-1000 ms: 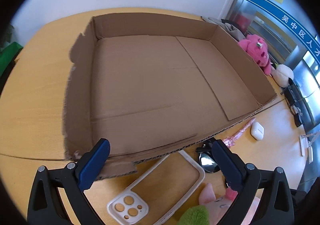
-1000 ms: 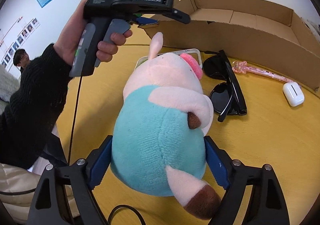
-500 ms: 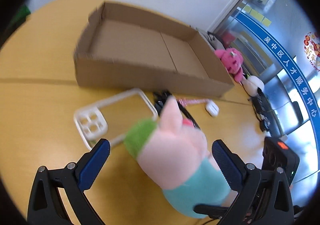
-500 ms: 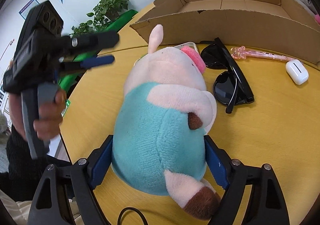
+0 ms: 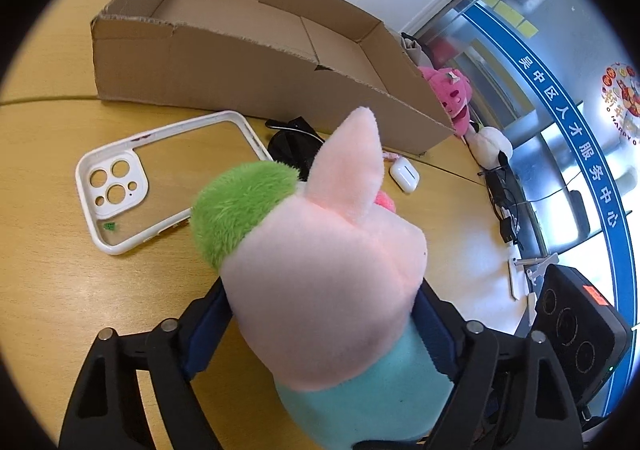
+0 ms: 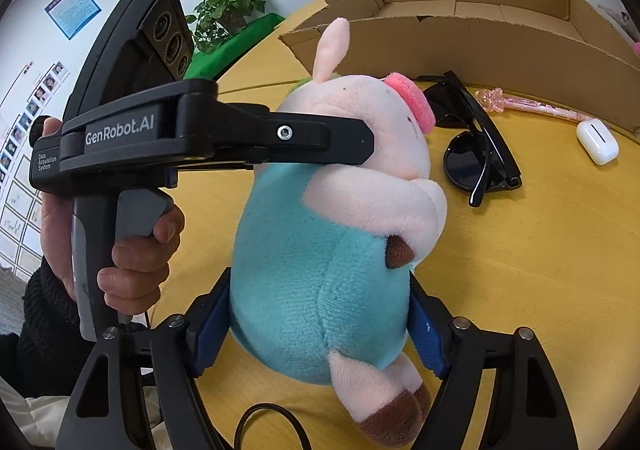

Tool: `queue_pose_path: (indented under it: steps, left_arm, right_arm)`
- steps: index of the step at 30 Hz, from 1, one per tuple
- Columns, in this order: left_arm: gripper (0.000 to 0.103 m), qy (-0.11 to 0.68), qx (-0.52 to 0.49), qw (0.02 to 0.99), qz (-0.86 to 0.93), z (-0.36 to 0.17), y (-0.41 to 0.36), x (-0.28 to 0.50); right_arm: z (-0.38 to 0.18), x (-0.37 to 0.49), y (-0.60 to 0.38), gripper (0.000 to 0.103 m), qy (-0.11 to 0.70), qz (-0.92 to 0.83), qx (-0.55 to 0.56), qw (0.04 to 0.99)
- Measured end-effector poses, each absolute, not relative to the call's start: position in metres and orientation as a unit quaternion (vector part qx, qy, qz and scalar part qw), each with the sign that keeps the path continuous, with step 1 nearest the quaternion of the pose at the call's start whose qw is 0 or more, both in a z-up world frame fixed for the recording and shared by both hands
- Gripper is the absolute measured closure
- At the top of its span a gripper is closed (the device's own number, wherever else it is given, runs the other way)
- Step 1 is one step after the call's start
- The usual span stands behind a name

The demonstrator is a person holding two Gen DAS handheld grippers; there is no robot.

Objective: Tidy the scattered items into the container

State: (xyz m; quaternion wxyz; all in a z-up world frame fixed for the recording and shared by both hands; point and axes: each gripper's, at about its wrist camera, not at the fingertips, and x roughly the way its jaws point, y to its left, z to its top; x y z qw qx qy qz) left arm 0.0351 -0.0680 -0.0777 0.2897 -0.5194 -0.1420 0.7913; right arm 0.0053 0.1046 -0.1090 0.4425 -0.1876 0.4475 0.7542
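Left gripper [image 5: 320,330]: blue pads on either side of the pig [image 5: 332,270], at the pink head; jaws just closing, pads pressed into the plush. Seen side-on from the right wrist, one black finger lying across the pig's neck, handle in a hand [image 6: 132,250] with a dark sleeve. Right gripper [image 6: 320,334]: jaws just closing too, wide apart yet clamped on the teal belly of the same pig [image 6: 332,217], blue pads sunk into the fabric. Pig: plush, pink head, one ear upright, green tuft, pink snout, brown hooves; held between both tools over the near part of the table [image 5: 48,209], short of the box [image 5: 256,61]. Box: cardboard, open-topped, low-walled, ragged rim, nothing visible inside, toward the far edge of the table. Phone case [image 5: 160,177]: white frame, clear back, flat in front of the box's near wall. Sunglasses [image 6: 476,149]: black, folded, beside the pig. Wand [image 6: 528,107]: pink, lying along the foot of the box wall. Earbud case [image 6: 596,139]: white, next to the wand's end. Pink toy [image 5: 452,93]: just past the box's far right corner, with a white toy [image 5: 490,141] beside it.
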Motion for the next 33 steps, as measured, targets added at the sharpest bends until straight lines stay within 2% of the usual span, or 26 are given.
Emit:
queue_pose_path:
  steps: [5, 13, 19, 24, 33]
  left_arm:
    - [0.025, -0.126, -0.503, 0.283, 0.807, -0.058, -0.071, 0.039]
    - [0.025, -0.096, -0.447, 0.293, 0.84, 0.008, -0.071, 0.01]
    - [0.026, -0.068, -0.384, 0.304, 0.869, 0.082, -0.07, -0.03]
    - [0.026, -0.038, -0.344, 0.304, 0.887, 0.142, -0.068, -0.077]
    - [0.026, -0.024, -0.323, 0.304, 0.896, 0.192, -0.078, -0.154]
  right_arm:
    - [-0.09, 0.005, 0.103, 0.027, 0.424, 0.762, -0.179, 0.454]
    - [-0.027, 0.019, 0.133, 0.028, 0.36, 0.778, -0.171, 0.486]
    - [0.046, 0.041, 0.177, 0.028, 0.302, 0.793, -0.142, 0.51]
    - [0.095, 0.064, 0.218, 0.029, 0.284, 0.802, -0.108, 0.514]
    - [0.159, 0.083, 0.299, 0.029, 0.268, 0.807, -0.103, 0.516]
